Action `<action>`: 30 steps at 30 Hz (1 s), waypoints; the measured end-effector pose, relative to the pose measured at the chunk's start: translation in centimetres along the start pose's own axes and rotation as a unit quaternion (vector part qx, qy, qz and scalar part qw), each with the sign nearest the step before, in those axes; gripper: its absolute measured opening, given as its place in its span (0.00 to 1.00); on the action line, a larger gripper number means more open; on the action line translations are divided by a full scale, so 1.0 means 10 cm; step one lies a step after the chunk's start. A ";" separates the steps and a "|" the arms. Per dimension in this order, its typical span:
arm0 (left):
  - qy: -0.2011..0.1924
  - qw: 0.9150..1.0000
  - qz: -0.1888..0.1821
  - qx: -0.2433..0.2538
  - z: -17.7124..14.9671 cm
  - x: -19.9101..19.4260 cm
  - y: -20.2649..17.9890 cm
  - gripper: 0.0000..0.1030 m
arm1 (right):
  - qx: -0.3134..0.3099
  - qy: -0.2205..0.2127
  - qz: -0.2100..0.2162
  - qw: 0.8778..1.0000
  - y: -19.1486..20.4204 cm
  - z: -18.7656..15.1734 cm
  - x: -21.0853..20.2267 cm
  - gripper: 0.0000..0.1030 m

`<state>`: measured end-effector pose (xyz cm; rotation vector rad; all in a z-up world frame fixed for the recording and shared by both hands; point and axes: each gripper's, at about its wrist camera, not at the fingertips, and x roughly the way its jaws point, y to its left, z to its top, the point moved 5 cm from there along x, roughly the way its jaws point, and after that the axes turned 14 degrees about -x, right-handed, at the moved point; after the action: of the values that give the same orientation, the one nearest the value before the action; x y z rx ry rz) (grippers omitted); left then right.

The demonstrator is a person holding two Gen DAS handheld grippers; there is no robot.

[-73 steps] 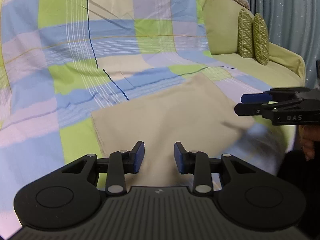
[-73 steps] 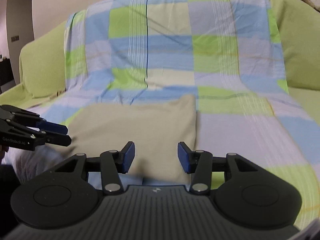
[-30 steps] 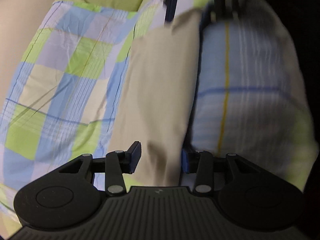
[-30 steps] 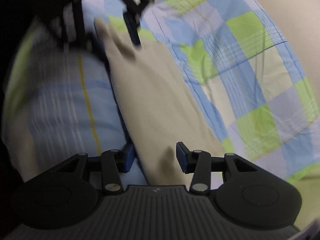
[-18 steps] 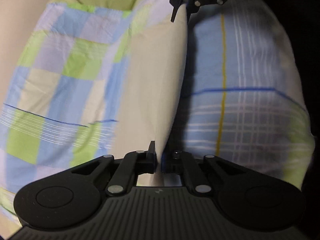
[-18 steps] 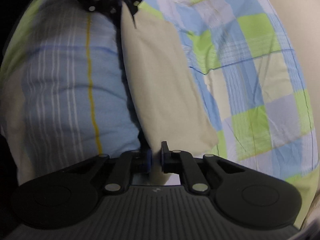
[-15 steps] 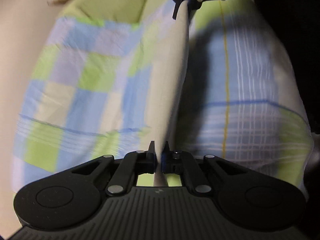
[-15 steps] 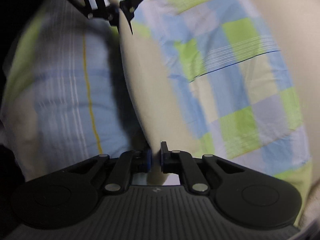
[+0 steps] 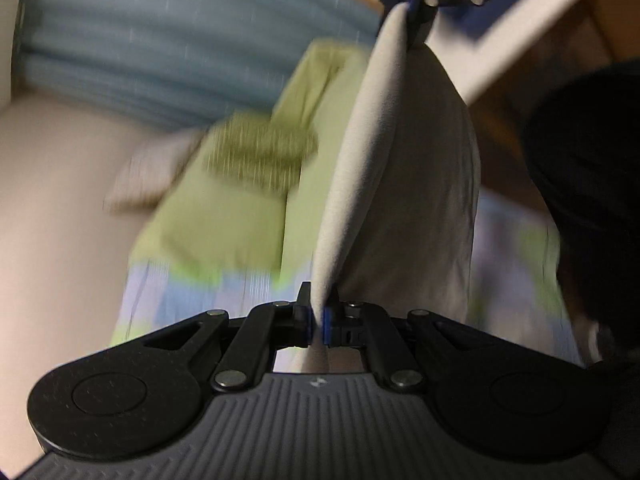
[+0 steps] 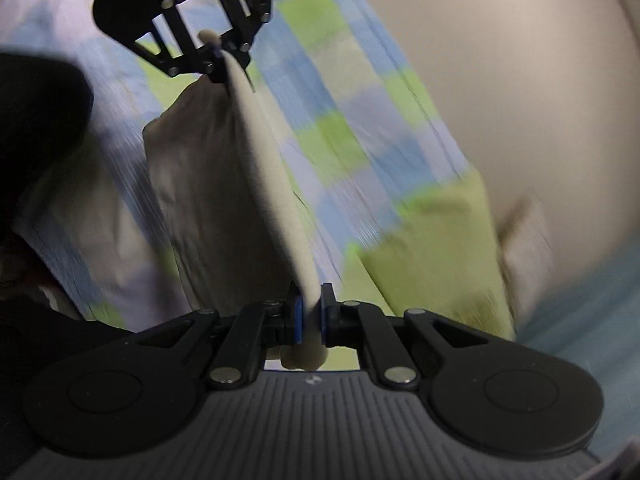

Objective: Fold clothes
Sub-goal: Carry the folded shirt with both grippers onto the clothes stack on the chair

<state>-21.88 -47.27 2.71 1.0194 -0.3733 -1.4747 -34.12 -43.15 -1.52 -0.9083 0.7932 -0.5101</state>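
gripping beige cloth (image 9: 400,184), both tools

The beige cloth (image 9: 404,168) I hold looks soft and matt, with a fine fuzzy face, a bit like felt, and no shine at all. My left gripper (image 9: 318,316) is black plastic, matt and a little grainy, with round silver metal pins that shine. Its pads (image 9: 306,322) are blue and look rubbery. The grey part near the camera has fine ridges. My right gripper (image 10: 310,312) is made the same way: dull black plastic, shiny metal pins, blue pads. The checked sheet (image 10: 340,92) is thin woven cloth, smooth and matt. The green sofa cover (image 9: 224,224) is matt cloth too. The blue curtain (image 9: 160,40) looks like soft cloth with folds.
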 end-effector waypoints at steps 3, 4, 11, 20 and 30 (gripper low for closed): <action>-0.063 0.997 -0.031 0.018 0.65 0.26 -0.11 0.03 | 0.038 0.060 -0.030 0.997 -0.20 -0.46 -0.25 0.05; -0.083 0.995 -0.041 0.024 0.88 0.35 -0.13 0.03 | 0.053 0.085 -0.045 0.994 -0.29 -0.68 -0.34 0.05; -0.239 0.967 -0.060 0.064 2.76 0.98 -0.20 0.03 | 0.114 0.222 -0.173 0.953 -1.15 -1.93 -0.86 0.05; -0.268 0.943 -0.181 0.083 3.53 2.01 -1.15 0.03 | 0.140 0.350 -0.244 0.894 -1.32 -3.13 -0.89 0.05; -0.233 0.936 -0.234 0.126 2.86 2.33 -1.83 0.10 | 0.177 0.389 -0.097 0.899 -0.01 -3.25 -0.55 0.09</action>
<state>-52.13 -74.43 -3.50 0.9918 -0.7087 -2.1532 -63.00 -55.52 -11.38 -0.4194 1.2808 -1.1952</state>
